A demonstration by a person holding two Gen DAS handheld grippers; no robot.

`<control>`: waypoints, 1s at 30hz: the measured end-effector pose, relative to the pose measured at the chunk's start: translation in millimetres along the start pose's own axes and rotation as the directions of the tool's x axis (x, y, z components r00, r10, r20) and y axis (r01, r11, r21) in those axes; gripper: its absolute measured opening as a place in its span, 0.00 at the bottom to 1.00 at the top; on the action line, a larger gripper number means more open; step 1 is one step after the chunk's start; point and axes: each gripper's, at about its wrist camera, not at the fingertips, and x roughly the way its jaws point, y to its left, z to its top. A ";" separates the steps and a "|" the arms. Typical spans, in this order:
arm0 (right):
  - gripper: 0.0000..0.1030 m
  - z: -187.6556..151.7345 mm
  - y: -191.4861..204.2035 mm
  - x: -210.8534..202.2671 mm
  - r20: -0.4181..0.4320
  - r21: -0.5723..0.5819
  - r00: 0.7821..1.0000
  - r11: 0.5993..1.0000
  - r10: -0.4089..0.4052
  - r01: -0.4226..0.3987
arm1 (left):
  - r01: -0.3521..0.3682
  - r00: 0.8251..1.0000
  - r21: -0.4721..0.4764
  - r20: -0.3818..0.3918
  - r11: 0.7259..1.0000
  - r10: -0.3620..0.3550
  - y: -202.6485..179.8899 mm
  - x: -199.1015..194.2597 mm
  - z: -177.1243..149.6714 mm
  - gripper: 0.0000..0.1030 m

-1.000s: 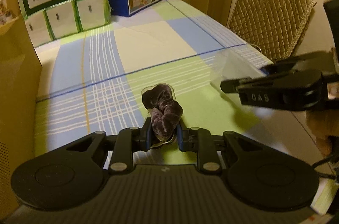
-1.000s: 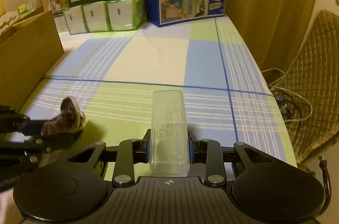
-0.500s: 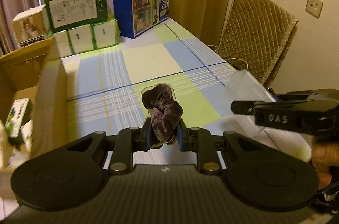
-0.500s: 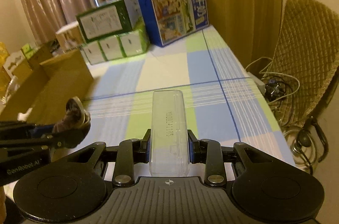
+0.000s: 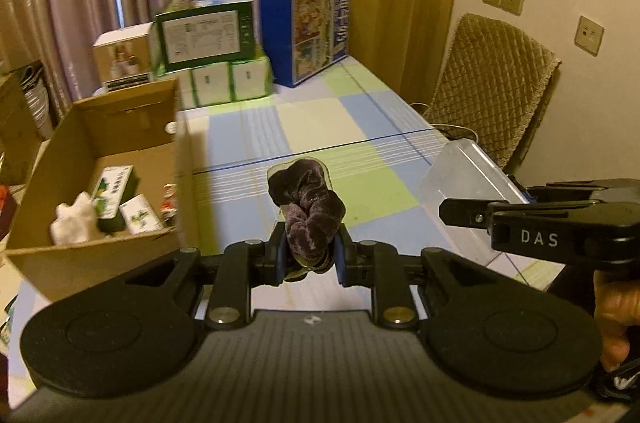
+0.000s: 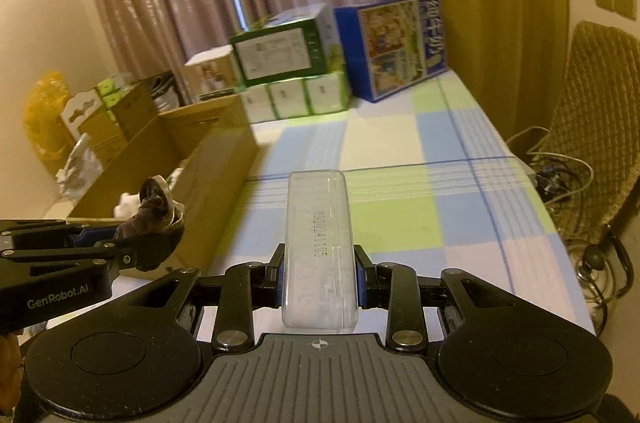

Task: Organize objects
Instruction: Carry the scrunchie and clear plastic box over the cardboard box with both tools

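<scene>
A: What am I holding, quick?

B: I'm pinching a dark velvet scrunchie (image 5: 307,207) on its clear backing card in the left gripper (image 5: 310,257); the fingers (image 5: 280,255) are closing narrow on its near end, so the rest is sticking out forward and up, off the desk (image 5: 360,127). The right gripper (image 6: 319,277) is clamping a clear plastic case (image 6: 319,255) lengthwise, its fingers (image 6: 362,277) pressing both long sides near the base. That's probably why it's sitting straight and not tipping.

A: Why both in the air?

B: My guess is I'm carrying them over for sorting. Both are hanging above the checked cloth, the left one nearer the cardboard box (image 5: 108,159), the right gripper just beside it on the right, apart from it.

A: What's the box holding?

B: It's open-topped, sitting on the left of the desk. Inside I'm seeing a white fluffy thing (image 5: 76,223), a green-and-white packet (image 5: 114,191), and a smaller white-green packet (image 5: 140,219); something small and reddish by the right wall, too blurry to name. Plenty of bare floor at the far end.

A: Other containers?

B: Far end: a green carton (image 5: 206,29) stacking on white-green packs (image 5: 224,81), a blue milk carton box (image 5: 306,31) to the right. All shut, contents hidden.

A: Next?

B: Likely I'm swinging the scrunchie left over the box wall; I'm needing clearance over that near rim.
</scene>
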 end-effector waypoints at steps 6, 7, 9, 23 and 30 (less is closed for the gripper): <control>0.27 0.0 25.7 5.7 -0.008 -0.031 0.999 0.999 0.039 -0.039 | -0.046 0.999 -0.029 -0.014 0.998 0.046 21.2 -21.6 -11.4 0.18; 0.27 -1.0 29.4 6.5 -0.011 -0.036 0.999 0.998 0.045 -0.046 | -0.053 0.999 -0.035 -0.015 0.998 0.052 24.5 -23.5 -13.0 0.18; 0.27 -1.9 35.9 8.9 -0.016 -0.046 0.998 0.997 0.057 -0.058 | -0.065 0.998 -0.045 -0.018 0.997 0.064 30.8 -27.8 -15.9 0.18; 0.27 -4.0 73.2 21.3 -0.039 -0.098 0.993 0.988 0.112 -0.115 | -0.112 0.994 -0.080 -0.019 0.991 0.110 58.6 -45.1 -25.0 0.18; 0.27 -2.0 98.1 29.2 -0.056 -0.142 0.987 0.977 0.152 -0.158 | -0.135 0.991 -0.103 -0.024 0.985 0.133 78.8 -51.0 -28.9 0.18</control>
